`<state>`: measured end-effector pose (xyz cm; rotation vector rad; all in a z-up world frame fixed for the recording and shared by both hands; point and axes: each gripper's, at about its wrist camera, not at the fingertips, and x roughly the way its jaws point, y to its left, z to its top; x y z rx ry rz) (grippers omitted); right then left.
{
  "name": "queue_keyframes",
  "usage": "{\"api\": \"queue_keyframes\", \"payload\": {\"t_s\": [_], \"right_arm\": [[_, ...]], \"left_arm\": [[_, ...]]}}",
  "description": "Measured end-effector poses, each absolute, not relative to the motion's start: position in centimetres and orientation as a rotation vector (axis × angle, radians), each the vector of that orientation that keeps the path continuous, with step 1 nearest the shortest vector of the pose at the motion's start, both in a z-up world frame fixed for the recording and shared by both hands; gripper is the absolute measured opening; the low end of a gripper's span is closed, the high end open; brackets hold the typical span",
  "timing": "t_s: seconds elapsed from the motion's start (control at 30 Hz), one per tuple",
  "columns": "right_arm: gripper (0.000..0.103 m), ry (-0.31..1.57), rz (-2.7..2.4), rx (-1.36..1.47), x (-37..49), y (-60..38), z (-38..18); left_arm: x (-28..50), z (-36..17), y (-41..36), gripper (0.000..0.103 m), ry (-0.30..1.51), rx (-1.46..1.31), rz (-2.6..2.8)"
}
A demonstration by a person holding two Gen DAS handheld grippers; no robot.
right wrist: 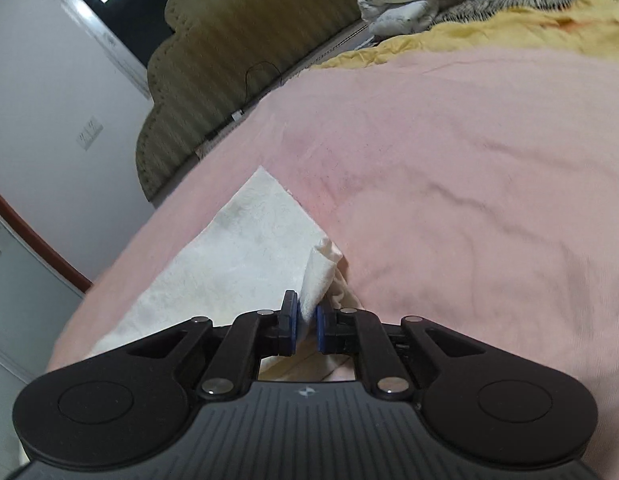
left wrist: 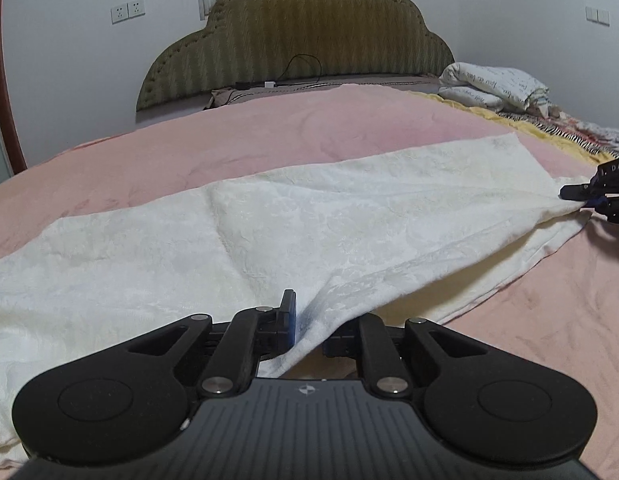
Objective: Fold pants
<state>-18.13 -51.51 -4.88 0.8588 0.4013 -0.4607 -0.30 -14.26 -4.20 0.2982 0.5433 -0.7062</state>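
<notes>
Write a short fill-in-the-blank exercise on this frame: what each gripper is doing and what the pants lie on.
1. The cream pants lie spread on a ____ blanket.
2. The left gripper is shut on the ____.
3. The right gripper pinches the pants' ____ end, as the left wrist view shows.
4. Behind the bed stands an olive ____ with a scalloped top.

Missing words: pink; pants; right; headboard
</notes>
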Motion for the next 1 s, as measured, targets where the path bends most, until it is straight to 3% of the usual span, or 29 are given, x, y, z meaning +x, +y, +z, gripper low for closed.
{"api": "queue_keyframes", "payload": {"t_s": [0.2,0.37,0.53,0.67,0.83,0.9,1.0], "right_arm": [[0.01,0.375,-0.438,0.795,-19.6,-50.2,-2.8],[0.01,0.439,-0.444,0.825,-19.2,-50.8,-4.3],[0.015,0.419,-0.413,0.893,-20.1,-52.0,-4.2],[0.046,0.354,-0.642,0.846,-22.5,-52.7,-3.1],[0.048,0.287,-0.657,0.603,-22.1,-49.5,0.1],[0.063,0.326,-0.538,0.504,-19.8,-47.1,0.6],[0.069,0.426,-0.372,0.403,-16.2,-43.8,-0.3]], "left_arm": [[-0.5,-4.1,-13.4,0.015,0.536,0.287,-0.725],[-0.2,-4.7,-13.6,0.016,0.537,0.322,-0.738],[-0.1,-4.8,-13.4,0.043,0.535,0.315,-0.714],[0.0,-4.8,-13.0,0.062,0.536,0.298,-0.694],[0.2,-5.0,-13.1,0.073,0.547,0.299,-0.673],[0.2,-5.0,-13.1,0.076,0.55,0.299,-0.663],[0.4,-5.1,-12.9,0.081,0.563,0.283,-0.655]]}}
